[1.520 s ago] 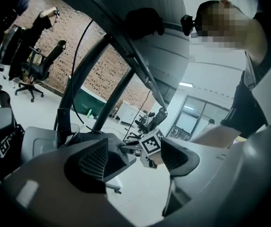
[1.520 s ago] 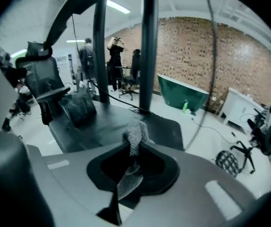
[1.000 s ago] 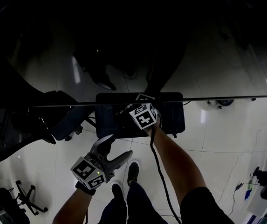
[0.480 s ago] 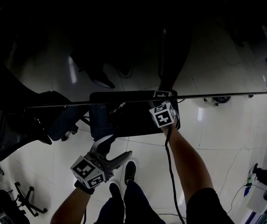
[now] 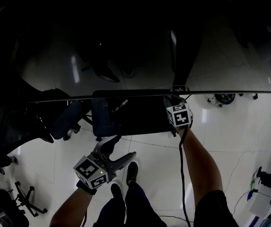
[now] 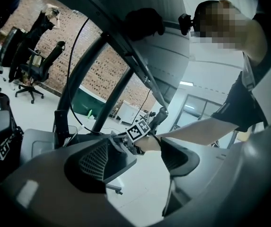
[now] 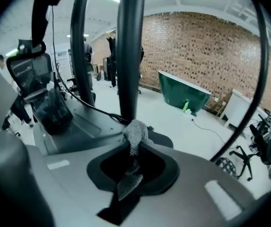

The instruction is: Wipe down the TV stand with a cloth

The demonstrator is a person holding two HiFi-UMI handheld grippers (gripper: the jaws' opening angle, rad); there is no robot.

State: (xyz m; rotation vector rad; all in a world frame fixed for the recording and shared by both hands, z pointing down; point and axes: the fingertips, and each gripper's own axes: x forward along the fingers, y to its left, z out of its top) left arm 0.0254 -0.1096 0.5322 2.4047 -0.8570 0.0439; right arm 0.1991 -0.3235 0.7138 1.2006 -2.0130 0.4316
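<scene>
The TV stand's dark base plate point(image 5: 135, 115) lies on the white floor, with its black post point(image 7: 128, 51) rising from it. My right gripper point(image 5: 175, 109) is at the plate's right end, pointing down at it, shut on a grey mesh cloth point(image 7: 134, 136) whose bunched end touches the plate point(image 7: 78, 122) beside the post. My left gripper point(image 5: 116, 150) hangs nearer the person, off the plate, jaws open and empty. In the left gripper view its pads point(image 6: 100, 162) frame the right gripper's marker cube point(image 6: 138, 130) on the plate point(image 6: 36, 141).
A thin dark edge point(image 5: 149, 95) runs level across the head view above the plate. A black box point(image 7: 52, 110) and a cable point(image 7: 88, 105) sit on the base. Office chairs point(image 6: 33, 72), a green tub point(image 7: 182, 96) and the person's shoes point(image 5: 135, 171) stand around.
My right gripper has slid with the cloth from the middle of the base plate to its right end. The left gripper has stayed put.
</scene>
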